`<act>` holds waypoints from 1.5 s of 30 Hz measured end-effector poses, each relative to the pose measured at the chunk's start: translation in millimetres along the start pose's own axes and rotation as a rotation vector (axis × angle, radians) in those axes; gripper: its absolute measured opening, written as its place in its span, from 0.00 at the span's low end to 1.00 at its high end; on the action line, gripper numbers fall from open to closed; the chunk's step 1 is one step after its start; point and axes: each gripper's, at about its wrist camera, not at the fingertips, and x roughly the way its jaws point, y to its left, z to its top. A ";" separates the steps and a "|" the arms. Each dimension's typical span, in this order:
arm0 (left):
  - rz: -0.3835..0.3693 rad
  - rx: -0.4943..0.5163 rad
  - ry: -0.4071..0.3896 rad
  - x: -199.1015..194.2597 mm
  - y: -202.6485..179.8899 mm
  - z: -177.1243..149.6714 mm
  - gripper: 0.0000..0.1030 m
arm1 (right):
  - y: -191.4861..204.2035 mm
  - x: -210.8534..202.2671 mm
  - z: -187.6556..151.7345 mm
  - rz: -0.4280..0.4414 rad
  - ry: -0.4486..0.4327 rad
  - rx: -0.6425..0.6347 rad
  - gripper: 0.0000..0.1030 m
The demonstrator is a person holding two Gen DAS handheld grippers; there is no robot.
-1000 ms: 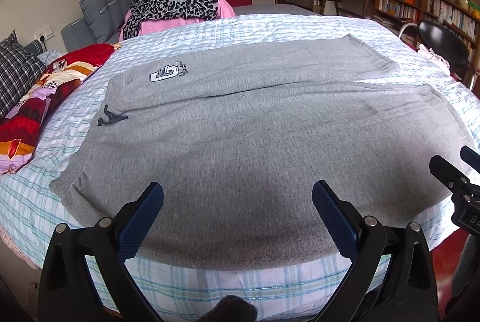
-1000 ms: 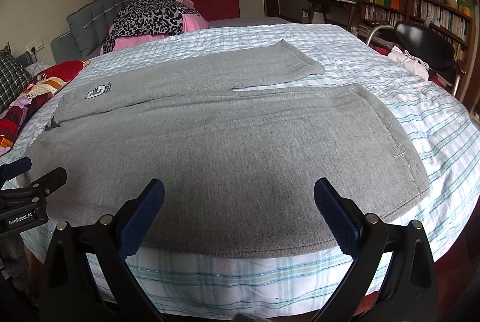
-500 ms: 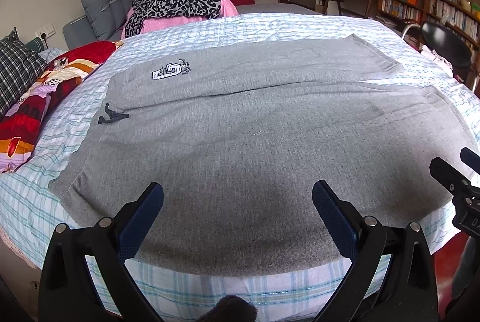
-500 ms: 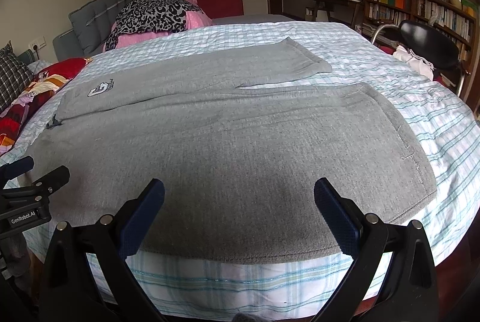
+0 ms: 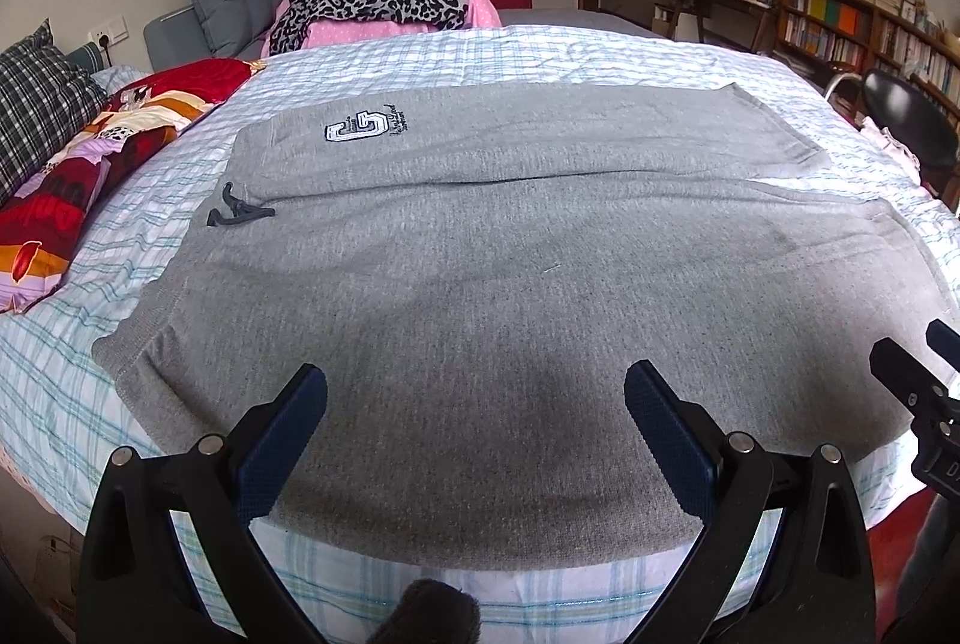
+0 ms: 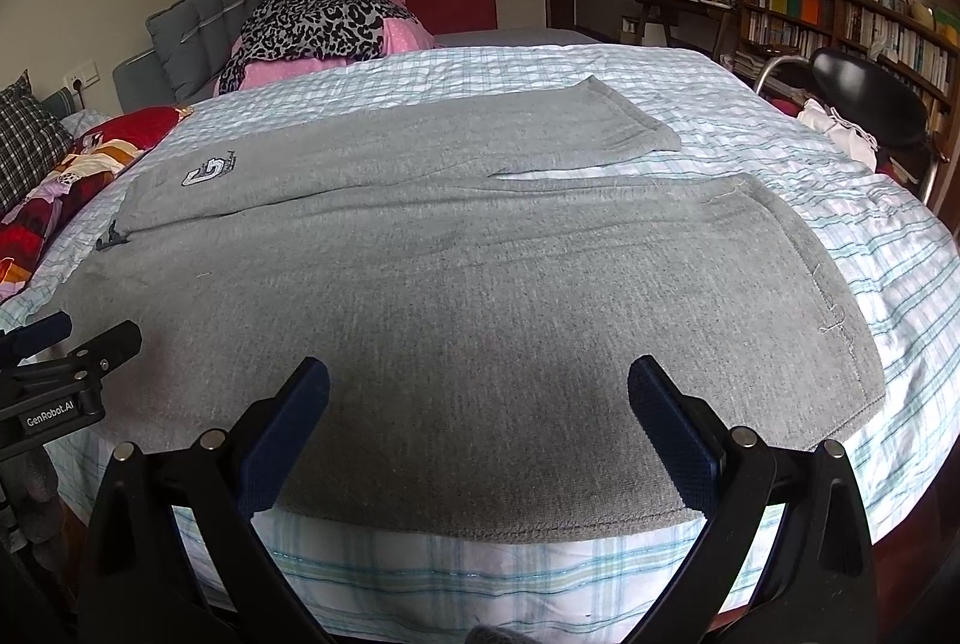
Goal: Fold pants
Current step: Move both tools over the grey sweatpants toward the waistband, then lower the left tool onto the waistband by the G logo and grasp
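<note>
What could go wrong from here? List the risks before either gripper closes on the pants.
1. The grey pants hang past the bed edge; a one-sided tug could slide them off.
2. The left gripper and right gripper, both open, may pinch the checked sheet too.
3. The black drawstring could bunch inside the fold.

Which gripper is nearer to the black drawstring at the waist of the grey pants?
Left. The left gripper hovers by the waist half, near the black drawstring; the right gripper hovers toward the leg cuffs.
</note>
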 end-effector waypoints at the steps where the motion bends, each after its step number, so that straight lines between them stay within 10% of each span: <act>1: 0.002 -0.004 -0.003 0.8 1.3 0.4 0.95 | 0.1 -0.2 1.0 0.000 -0.004 0.000 0.98; 22: 0.089 -0.045 -0.015 46.6 80.8 85.6 0.95 | -18.7 36.7 61.3 -0.062 -0.049 0.000 0.98; 45: 0.160 -0.167 0.204 224.3 234.8 202.2 0.95 | -16.3 105.1 98.4 -0.039 0.039 -0.006 0.98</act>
